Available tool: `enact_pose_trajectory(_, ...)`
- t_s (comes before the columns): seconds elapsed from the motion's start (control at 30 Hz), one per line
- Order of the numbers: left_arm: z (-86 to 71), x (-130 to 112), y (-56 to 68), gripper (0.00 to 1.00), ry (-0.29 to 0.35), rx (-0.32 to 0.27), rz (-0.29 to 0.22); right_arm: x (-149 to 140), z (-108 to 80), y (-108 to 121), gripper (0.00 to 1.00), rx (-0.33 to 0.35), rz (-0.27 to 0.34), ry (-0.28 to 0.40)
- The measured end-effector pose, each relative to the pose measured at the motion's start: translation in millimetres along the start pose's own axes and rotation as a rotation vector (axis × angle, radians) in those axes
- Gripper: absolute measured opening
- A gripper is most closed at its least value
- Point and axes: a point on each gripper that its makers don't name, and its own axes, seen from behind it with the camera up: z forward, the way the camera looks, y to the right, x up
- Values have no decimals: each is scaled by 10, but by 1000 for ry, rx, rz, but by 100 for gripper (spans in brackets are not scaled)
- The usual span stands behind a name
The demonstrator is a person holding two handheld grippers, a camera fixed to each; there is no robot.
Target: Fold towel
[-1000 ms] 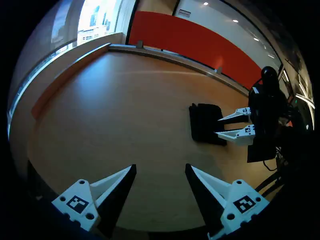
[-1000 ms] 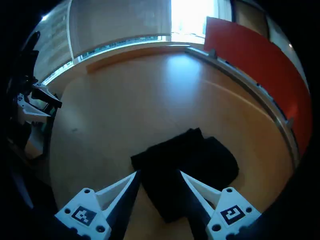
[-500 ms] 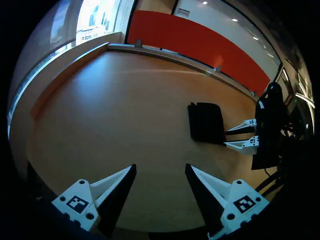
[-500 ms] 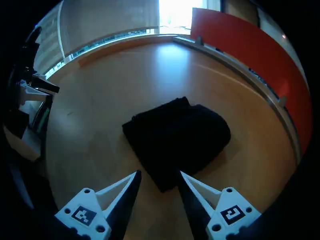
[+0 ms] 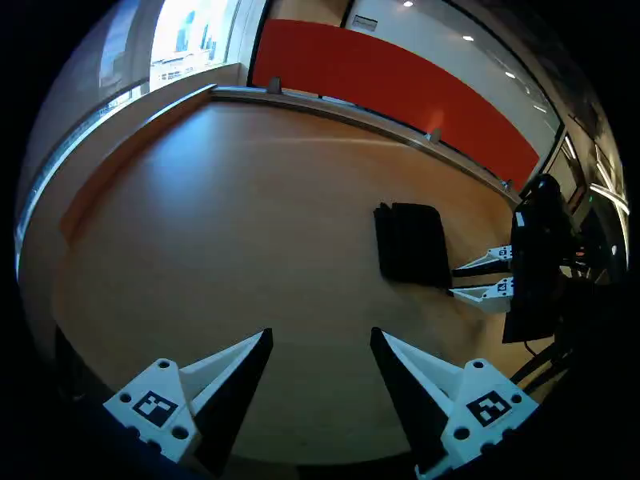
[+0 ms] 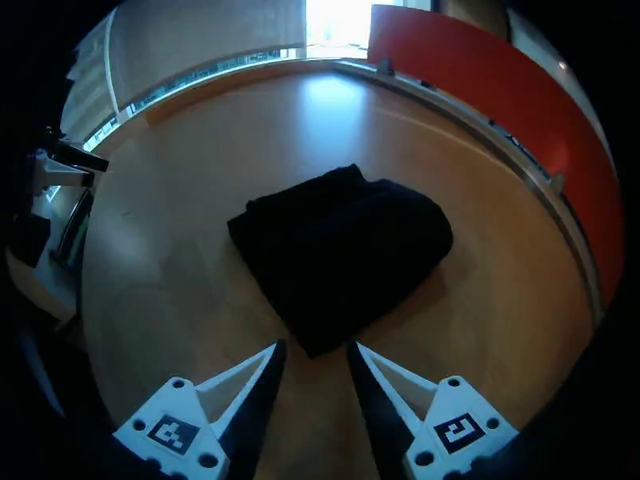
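Note:
A black towel (image 6: 340,248) lies folded into a thick pad on the wooden table (image 6: 496,304). My right gripper (image 6: 315,348) is open just short of the towel's near corner, with nothing between its fingers. From the left gripper view the same towel (image 5: 412,244) lies far off to the right, and the right gripper (image 5: 456,282) hovers at its near edge, held by a person in dark clothing (image 5: 540,264). My left gripper (image 5: 320,336) stands open over bare table, well away from the towel. It also shows small at the far left as the left gripper (image 6: 60,160) in the right gripper view.
A red wall panel (image 5: 384,80) and a metal rail (image 5: 360,120) run along the table's far edge. A bright window (image 5: 184,40) is at the back left. A dark flat object (image 6: 76,232) lies past the table's left edge.
My right gripper has drawn back off the towel, which now lies wholly ahead of its fingertips. The left gripper has stayed put.

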Motion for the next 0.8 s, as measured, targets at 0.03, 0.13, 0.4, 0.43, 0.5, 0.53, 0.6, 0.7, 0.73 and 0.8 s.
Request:
enact_pose_trajectory(0.03,1,-1,2,90,0,-1,0,-9,10,3,50,-1,3,-2)
enact_pose_trajectory(0.13,2,0,9,90,0,-3,-2,-28,33,4,40,-2,12,-4)
enact_pose_trajectory(0.4,14,1,9,90,-1,-5,-2,-33,31,-9,13,-2,29,7)
enact_pose_trajectory(0.43,16,1,10,90,-2,-5,-2,-35,27,-9,10,-4,29,8)
enact_pose_trajectory(0.5,18,0,11,90,-2,-5,0,-39,20,-8,7,-7,29,10)
enact_pose_trajectory(0.53,18,-1,14,90,-2,-6,0,-30,13,-4,6,-9,29,14)
enact_pose_trajectory(0.6,18,-2,19,90,-3,-7,1,-14,2,2,5,-13,30,20)
enact_pose_trajectory(0.7,19,7,27,90,-1,-10,2,54,-52,22,5,-18,27,35)
enact_pose_trajectory(0.73,21,14,29,90,1,-10,2,96,-84,36,5,-21,24,43)
enact_pose_trajectory(0.8,23,27,34,90,3,-12,1,173,-141,62,4,-27,16,56)
